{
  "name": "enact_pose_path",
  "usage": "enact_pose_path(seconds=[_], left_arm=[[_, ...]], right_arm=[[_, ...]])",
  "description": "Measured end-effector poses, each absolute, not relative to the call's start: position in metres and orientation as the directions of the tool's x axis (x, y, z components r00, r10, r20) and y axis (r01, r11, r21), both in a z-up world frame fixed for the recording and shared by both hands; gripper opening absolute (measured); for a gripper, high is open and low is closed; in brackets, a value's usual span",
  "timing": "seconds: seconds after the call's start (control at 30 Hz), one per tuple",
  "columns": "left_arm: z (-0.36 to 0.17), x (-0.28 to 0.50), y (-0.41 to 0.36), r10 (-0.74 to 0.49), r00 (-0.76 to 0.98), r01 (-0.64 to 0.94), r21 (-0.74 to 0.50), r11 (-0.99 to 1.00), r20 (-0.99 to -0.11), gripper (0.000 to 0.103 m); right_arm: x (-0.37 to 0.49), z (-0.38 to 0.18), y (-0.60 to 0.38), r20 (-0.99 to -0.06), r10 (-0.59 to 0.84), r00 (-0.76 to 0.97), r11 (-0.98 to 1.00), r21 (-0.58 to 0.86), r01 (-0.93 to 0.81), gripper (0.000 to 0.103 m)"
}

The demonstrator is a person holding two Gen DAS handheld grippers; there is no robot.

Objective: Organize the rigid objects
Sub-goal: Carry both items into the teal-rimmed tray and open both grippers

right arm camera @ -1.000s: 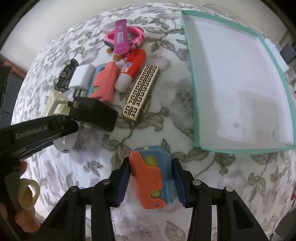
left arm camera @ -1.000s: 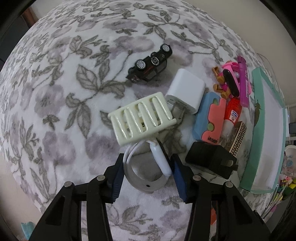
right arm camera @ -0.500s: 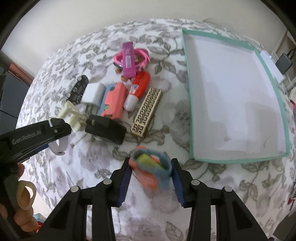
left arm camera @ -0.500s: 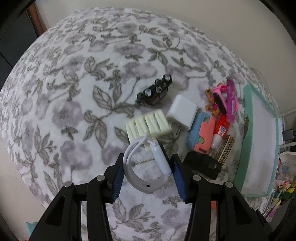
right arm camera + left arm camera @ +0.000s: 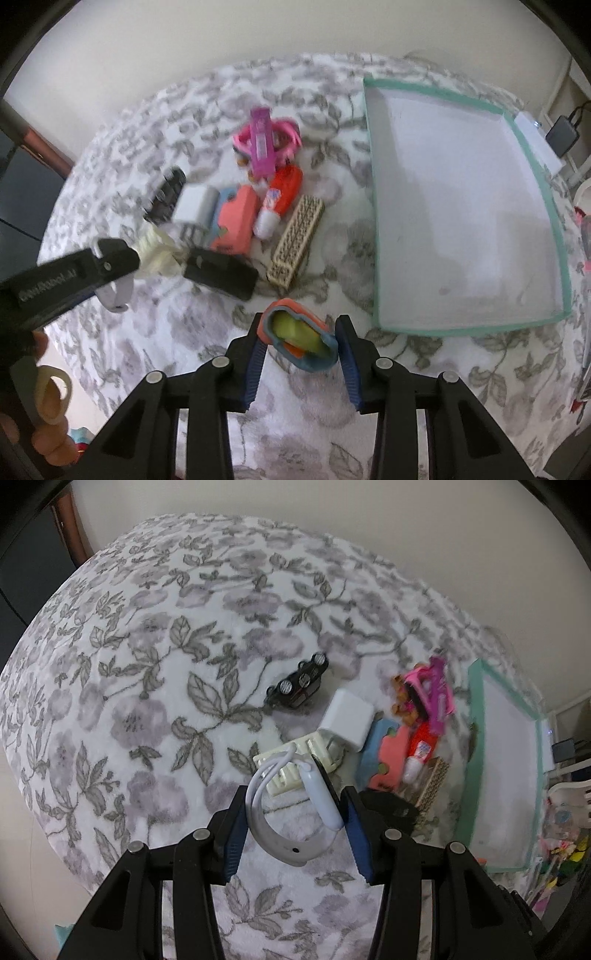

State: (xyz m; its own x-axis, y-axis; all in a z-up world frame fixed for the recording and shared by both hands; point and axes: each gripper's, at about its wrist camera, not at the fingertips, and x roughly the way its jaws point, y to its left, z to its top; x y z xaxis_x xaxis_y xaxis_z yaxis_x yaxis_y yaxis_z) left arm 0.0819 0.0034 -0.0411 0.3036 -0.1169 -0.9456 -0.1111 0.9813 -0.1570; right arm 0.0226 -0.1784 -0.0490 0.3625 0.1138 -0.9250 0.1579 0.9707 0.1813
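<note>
I see a white blanket (image 5: 155, 672) printed with grey leaves and mauve flowers, a white tray (image 5: 466, 206) rimmed in teal, a gold-and-black key-patterned box (image 5: 295, 240), a black toy car (image 5: 298, 686), a white charger (image 5: 347, 716), and blue pads (image 5: 232, 834) on black grippers.

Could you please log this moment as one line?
left fingers: grip white wristband | right fingers: closing on orange-blue toy | teal-rimmed tray: empty
</note>
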Motion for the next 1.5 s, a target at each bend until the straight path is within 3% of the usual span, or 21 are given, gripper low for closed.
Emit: enact_pose_path(seconds=[0.27, 0.43, 0.87, 1.5], left_arm=[[0.029, 0.086, -0.044, -0.186, 0.453, 0.032, -0.192, 0.981, -0.872, 0.051], [0.044, 0.101, -0.106, -0.242, 0.462, 0.154, -0.191, 0.969, -0.853, 0.051], [-0.020, 0.125, -0.220, -0.273, 0.393, 0.326, -0.144, 0.934, -0.878, 0.051], [-0.068, 0.126, -0.238, -0.219, 0.351, 0.361, -0.084, 0.929, -0.910, 0.053]], right_arm=[[0.029, -0.001, -0.222, -0.870, 0.091, 0.484, 0.954, 0.216, 0.209, 0.039], [0.044, -0.005, -0.260, -0.879, 0.030, 0.476, 0.939, 0.189, 0.289, 0.039], [0.062, -0.051, -0.357, -0.923, -0.069, 0.378, 0.888, 0.116, 0.445, 0.039], [0.072, -0.066, -0.380, -0.903, -0.114, 0.415, 0.851, 0.128, 0.510, 0.039]])
